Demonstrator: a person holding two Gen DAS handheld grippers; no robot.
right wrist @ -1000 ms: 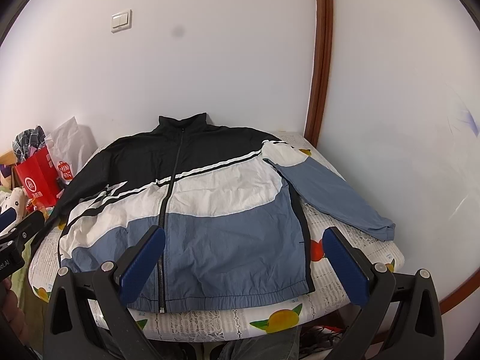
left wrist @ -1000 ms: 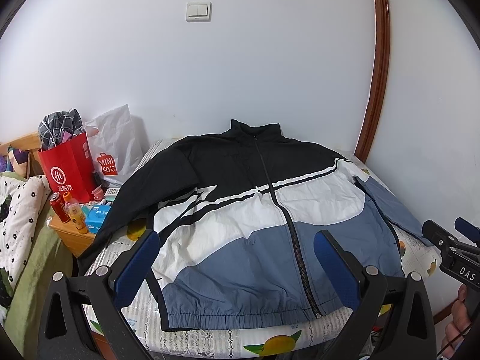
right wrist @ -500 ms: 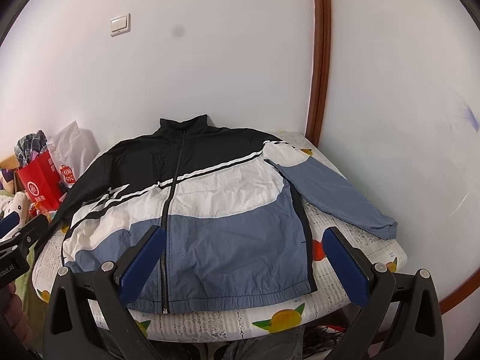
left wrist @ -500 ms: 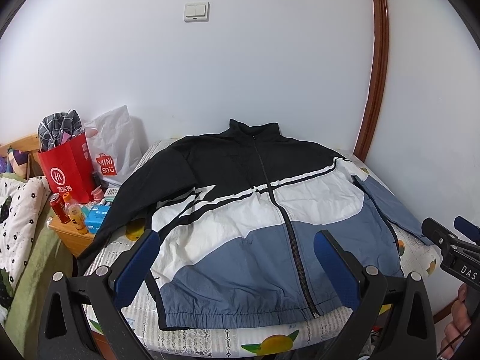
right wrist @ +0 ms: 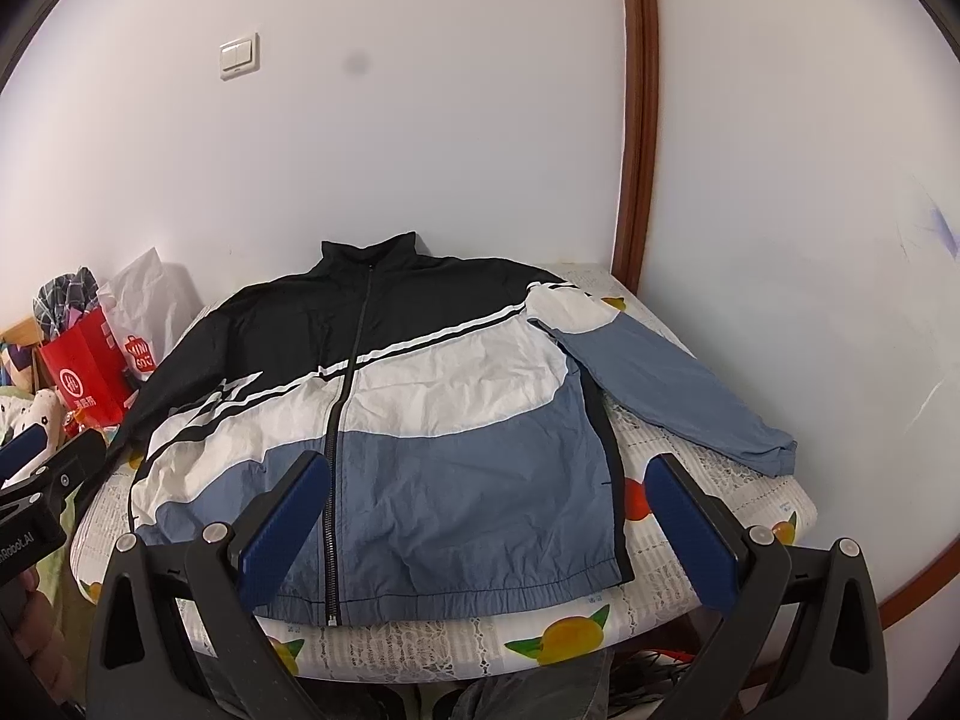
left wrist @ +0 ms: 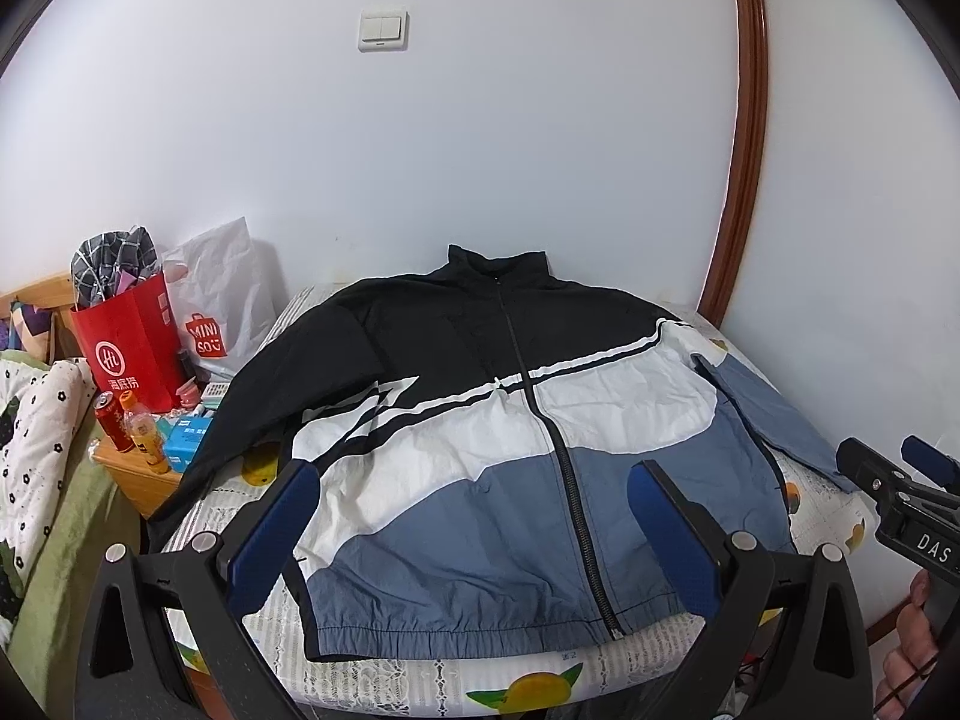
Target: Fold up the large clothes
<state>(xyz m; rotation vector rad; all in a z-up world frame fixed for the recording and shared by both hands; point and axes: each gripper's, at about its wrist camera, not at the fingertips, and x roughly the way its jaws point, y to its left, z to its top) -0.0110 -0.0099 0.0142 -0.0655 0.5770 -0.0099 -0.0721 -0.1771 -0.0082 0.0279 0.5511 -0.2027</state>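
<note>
The zip-up windbreaker jacket [left wrist: 516, 438] lies flat, front up, on the table [right wrist: 708, 516], unfolded; every fold remains. Left gripper [left wrist: 474, 534] and right gripper [right wrist: 486, 534] hover wide, empty, nearside.

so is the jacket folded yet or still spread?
Spread. The jacket lies flat, zipped, on the bed, right sleeve out sideways.

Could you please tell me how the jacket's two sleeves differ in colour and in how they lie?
The right sleeve is mostly blue with a white shoulder; the left sleeve is black. The right sleeve lies wholly on the bed, cuff near its edge; the left sleeve runs off the bed's side, cuff hidden. Both angle out from the jacket, unfolded.
</note>
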